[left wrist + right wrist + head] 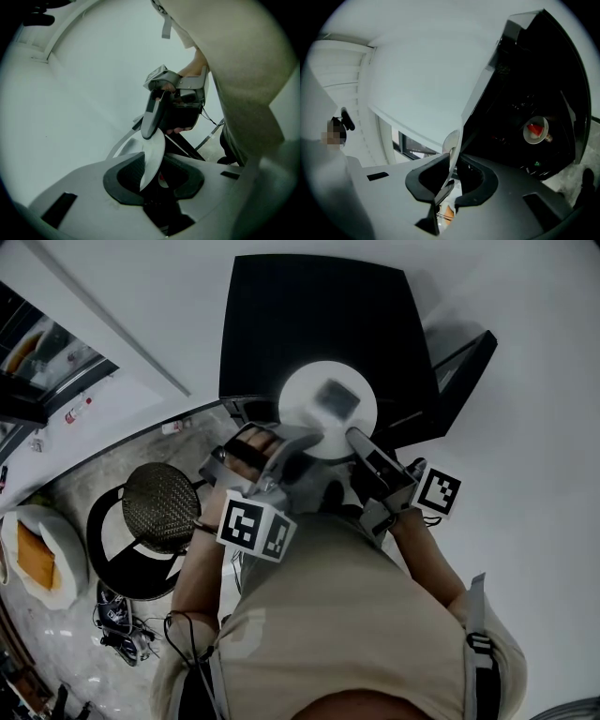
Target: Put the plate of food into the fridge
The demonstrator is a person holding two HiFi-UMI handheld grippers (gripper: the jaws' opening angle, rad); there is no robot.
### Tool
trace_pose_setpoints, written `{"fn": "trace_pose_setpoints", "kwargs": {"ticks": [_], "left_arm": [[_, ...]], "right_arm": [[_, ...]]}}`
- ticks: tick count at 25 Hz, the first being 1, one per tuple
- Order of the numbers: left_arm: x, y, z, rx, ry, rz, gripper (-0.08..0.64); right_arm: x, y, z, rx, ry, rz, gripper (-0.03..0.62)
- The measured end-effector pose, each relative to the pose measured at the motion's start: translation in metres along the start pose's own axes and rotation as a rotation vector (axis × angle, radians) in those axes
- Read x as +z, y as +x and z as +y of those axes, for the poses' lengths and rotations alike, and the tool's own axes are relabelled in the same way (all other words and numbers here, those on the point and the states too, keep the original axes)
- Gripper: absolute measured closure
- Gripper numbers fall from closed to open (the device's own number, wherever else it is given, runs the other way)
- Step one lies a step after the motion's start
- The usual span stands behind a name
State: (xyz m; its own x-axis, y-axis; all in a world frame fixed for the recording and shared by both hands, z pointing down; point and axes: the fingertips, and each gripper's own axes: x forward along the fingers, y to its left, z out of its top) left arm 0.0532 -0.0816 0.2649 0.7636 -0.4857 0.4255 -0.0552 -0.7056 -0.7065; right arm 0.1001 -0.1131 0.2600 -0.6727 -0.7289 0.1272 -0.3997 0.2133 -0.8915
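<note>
Black fridge (pixel 309 324), door (pixel 466 354) swung open. White plate (pixel 302 395) is held roughly level at the fridge's near edge, with dark food (pixel 336 397) on it; cannot tell if it is past the opening. Left gripper (pixel 302 442) is clamped on the plate's near-left rim and right gripper (pixel 353 437) on its near-right rim, with the rim pinched between each pair of pads.

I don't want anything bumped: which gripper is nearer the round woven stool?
Left. The left gripper grips the plate on the rim facing the stool; the right gripper grips the opposite rim, farther away.
</note>
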Motion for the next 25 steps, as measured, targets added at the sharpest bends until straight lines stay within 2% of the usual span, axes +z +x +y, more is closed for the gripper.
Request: {"fn": "trace_pose_setpoints", "kwargs": {"ticks": [6,11,17,25], "left_arm": [[0.0,-0.011,-0.007,-0.003,0.0,-0.023,0.457],[0.003,-0.018,-0.017,-0.019,-0.015,-0.035,0.457],[0.014,-0.02,-0.03,-0.028,-0.01,-0.001,0.457],[0.041,-0.007,-0.047,-0.028,-0.03,0.056,0.456]], "right_arm": [[-0.012,-0.005,0.0,-0.012,0.121,-0.028,0.546],[-0.023,-0.011,0.002,-0.027,0.139,-0.033,0.548],[-0.031,-0.026,-0.002,-0.004,0.2,-0.027,0.549],[-0.026,-0.057,-0.012,0.014,0.235,-0.006,0.552]]}}
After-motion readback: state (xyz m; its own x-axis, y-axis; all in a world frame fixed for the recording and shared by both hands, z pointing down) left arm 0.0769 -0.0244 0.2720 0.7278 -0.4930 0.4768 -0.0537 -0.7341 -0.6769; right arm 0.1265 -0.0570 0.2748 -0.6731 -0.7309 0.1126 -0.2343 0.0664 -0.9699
